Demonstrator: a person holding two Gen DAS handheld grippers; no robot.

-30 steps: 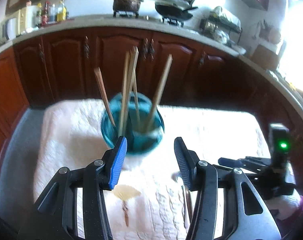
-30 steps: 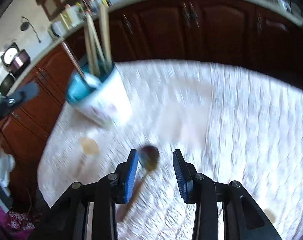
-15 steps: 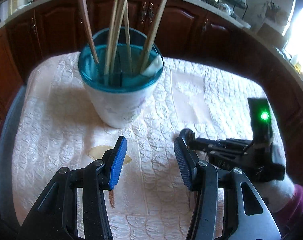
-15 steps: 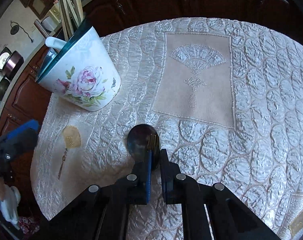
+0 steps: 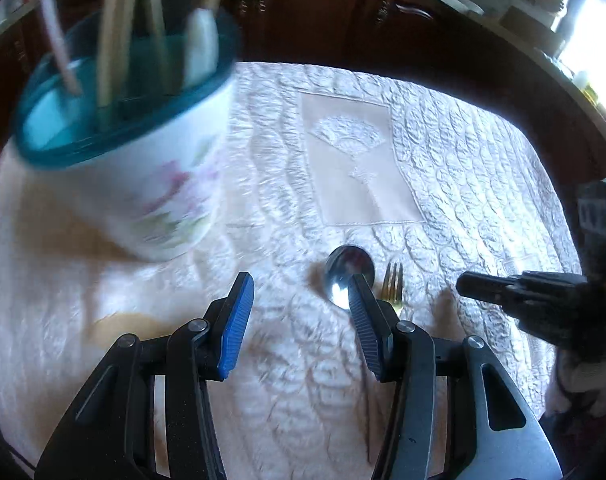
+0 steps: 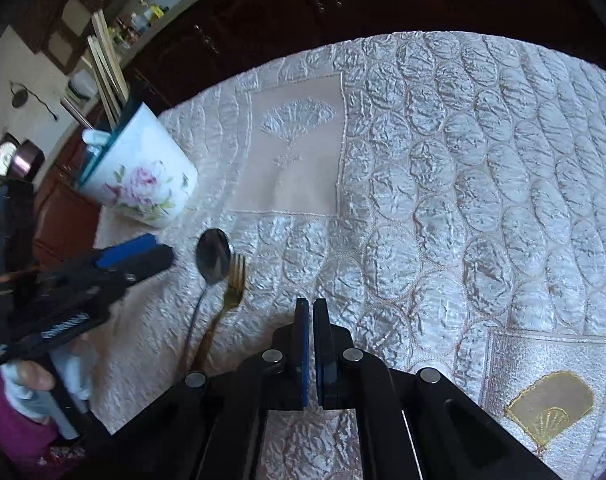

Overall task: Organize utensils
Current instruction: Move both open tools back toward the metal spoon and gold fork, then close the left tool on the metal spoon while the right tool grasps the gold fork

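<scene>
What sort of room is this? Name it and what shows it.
Most likely a home kitchen: dark wooden cabinets under a countertop, a flowered cup of chopsticks, and a spoon and fork on the quilted tablecloth.

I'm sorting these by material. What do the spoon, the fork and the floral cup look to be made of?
Spoon: polished steel-coloured metal, judging by its mirror-like bowl. Fork: gold-coloured metal with a shine, possibly plated or brass. Floral cup: likely glazed ceramic, glossy white with a printed pink rose and a teal inside.
</scene>
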